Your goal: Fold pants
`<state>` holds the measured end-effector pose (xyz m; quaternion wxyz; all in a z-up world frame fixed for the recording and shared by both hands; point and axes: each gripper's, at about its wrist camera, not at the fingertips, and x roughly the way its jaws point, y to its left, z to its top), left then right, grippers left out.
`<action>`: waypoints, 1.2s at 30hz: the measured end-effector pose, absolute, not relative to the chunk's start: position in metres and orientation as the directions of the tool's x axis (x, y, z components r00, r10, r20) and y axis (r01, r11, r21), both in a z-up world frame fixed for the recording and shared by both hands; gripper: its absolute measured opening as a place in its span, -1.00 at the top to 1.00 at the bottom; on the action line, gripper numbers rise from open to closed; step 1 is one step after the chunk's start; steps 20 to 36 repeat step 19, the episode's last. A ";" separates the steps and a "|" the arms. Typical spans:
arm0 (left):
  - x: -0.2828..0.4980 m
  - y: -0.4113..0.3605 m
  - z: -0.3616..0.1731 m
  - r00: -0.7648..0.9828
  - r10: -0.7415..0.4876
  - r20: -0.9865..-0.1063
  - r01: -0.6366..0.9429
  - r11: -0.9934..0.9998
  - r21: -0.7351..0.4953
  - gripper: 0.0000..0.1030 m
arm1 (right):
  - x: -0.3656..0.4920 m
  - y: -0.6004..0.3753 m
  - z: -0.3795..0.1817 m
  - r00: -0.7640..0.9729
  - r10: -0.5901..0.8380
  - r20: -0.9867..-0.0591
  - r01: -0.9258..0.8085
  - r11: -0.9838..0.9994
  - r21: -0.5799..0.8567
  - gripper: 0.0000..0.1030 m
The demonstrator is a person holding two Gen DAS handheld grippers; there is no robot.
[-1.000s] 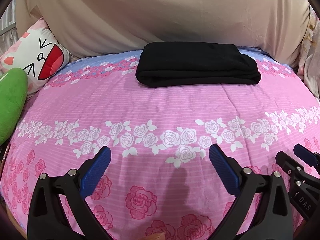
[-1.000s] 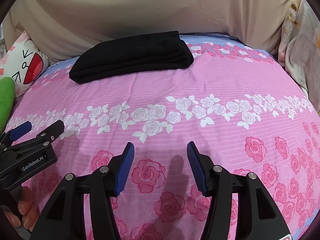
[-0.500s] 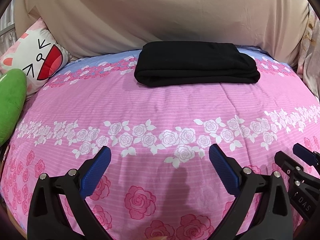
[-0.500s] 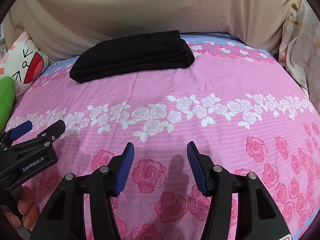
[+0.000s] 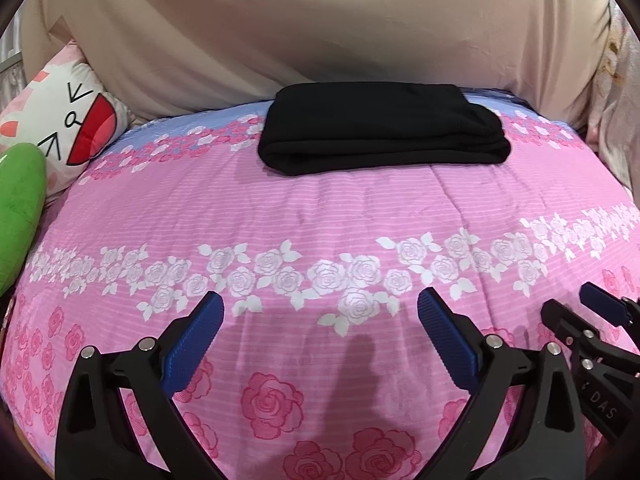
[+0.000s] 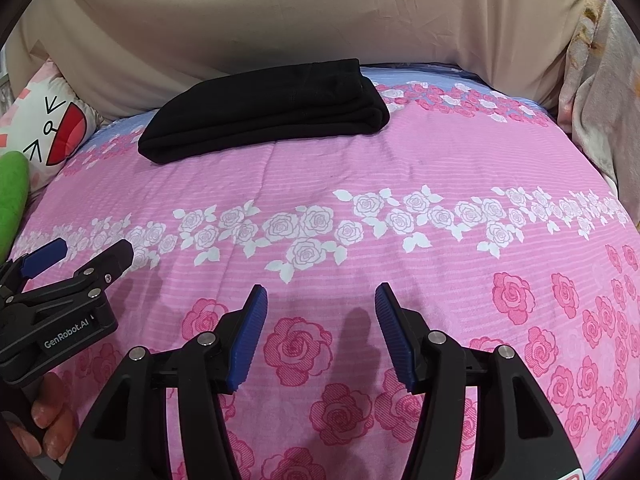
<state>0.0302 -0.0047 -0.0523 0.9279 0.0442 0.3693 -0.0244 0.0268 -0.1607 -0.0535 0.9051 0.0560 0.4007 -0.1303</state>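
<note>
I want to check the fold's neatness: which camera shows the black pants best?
The left wrist view: the folded black pants lie nearly centred and square-on, with the layered front edge in plain sight. The right wrist view shows the same bundle whole but off to the left and slanted.

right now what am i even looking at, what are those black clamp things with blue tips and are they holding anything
Those are hand-held grippers, not a robot: a person holds one in each hand, and a camera on each looks forward along its two fingers. One picture comes from the left gripper, the other from the right gripper. Each view also catches the other gripper at its edge. Both have their jaws apart with only bedding showing between them, so nothing is held. They hang over a pink rose-print bedspread. At its far side lie black pants, already folded into a neat stack. To the left sit a cartoon-face pillow and a green plush.
</note>
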 end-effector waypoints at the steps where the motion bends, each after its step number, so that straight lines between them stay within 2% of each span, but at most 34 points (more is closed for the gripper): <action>1: 0.029 -0.005 -0.052 0.729 -0.029 -0.684 0.090 0.995 0.053 -0.86 | 0.027 -0.161 -0.053 0.646 -0.191 -0.739 0.281 0.960 -0.003 -0.08; 4: 0.028 -0.002 -0.050 0.732 -0.056 -0.679 0.096 0.995 0.022 -0.86 | 0.026 -0.161 -0.054 0.644 -0.191 -0.740 0.281 0.960 -0.003 -0.08; 13: 0.029 0.001 -0.051 0.729 0.012 -0.684 0.037 0.998 0.057 -0.86 | 0.028 -0.161 -0.054 0.640 -0.186 -0.746 0.275 0.961 -0.003 -0.09; 36: 0.032 0.002 -0.053 0.714 -0.005 -0.700 0.044 0.998 0.038 -0.86 | 0.027 -0.161 -0.053 0.641 -0.187 -0.745 0.277 0.961 -0.003 -0.10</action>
